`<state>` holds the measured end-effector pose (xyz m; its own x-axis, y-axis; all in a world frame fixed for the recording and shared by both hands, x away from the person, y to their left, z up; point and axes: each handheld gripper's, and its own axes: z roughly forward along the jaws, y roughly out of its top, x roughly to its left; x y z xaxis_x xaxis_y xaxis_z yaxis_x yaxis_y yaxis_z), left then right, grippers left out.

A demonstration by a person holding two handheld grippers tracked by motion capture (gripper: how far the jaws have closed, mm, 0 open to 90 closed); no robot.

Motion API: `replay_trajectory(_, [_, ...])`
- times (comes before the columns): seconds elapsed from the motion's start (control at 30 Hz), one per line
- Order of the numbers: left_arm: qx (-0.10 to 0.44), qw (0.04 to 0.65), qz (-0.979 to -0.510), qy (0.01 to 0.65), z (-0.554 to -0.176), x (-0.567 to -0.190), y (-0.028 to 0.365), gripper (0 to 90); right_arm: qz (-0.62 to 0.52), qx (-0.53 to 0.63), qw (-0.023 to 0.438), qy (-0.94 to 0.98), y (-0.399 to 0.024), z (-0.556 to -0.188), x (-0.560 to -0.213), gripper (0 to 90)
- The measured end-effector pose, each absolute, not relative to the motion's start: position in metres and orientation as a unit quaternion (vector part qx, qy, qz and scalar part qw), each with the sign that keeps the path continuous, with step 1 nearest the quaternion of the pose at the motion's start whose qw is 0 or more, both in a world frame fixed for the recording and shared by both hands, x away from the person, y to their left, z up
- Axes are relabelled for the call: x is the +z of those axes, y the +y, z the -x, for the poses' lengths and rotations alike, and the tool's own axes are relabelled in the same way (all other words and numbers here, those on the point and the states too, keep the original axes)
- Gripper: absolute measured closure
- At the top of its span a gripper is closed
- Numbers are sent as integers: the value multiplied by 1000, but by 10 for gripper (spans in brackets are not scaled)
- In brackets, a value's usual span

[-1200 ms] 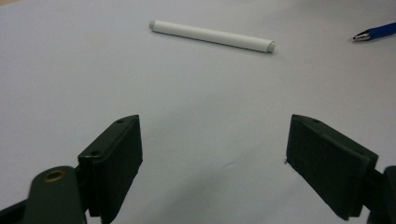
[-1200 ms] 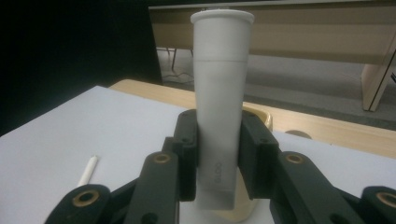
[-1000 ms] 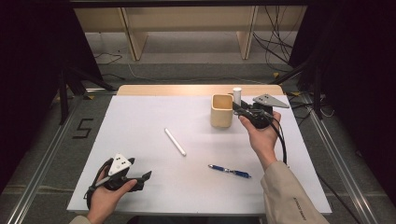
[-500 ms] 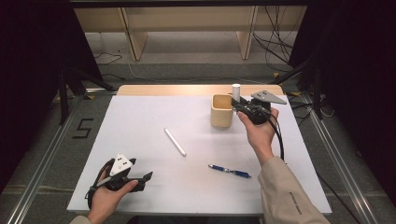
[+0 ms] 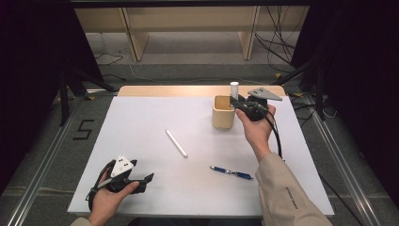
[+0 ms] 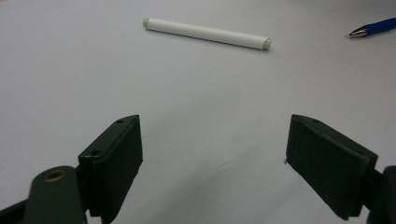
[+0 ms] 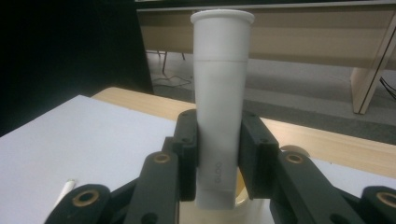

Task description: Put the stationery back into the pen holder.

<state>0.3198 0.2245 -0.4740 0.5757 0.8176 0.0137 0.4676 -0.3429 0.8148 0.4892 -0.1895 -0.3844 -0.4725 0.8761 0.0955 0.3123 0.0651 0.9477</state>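
we have edged the right gripper [image 5: 238, 102], jaws clamped on the upright white marker [image 7: 219, 93], closer over the beige pen cup [image 5: 223, 113], so dropping it in looks next, while the left gripper [image 5: 143, 180] rests spread and empty.

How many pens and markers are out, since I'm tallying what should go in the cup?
3: a white marker upright in the right hand-held gripper above the cup, a white marker mid-table, a blue pen nearer. Inside the cup is hidden.

white marker [image 6: 206, 33], blue pen [image 6: 373, 27] — jaws apart
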Motion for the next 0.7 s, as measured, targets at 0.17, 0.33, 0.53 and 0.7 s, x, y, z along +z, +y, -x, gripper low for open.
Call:
replay_trajectory(0.17, [217,404,-790,406,-320,-474,225,186,-441,518,268,682,-185,-498,-388,711])
replay_trajectory(0.33, [216,403,-791,406,-320,-474,225,186,-437,511,271,689,-182,-505,-391,711])
replay_trajectory(0.53, [216,403,-791,406,-320,-474,225,186,-435,506,270,694,-177,-510,-394,711])
replay_trajectory(0.7, [216,403,-791,406,-320,-474,225,186,-434,499,268,700,-170,-516,-398,711])
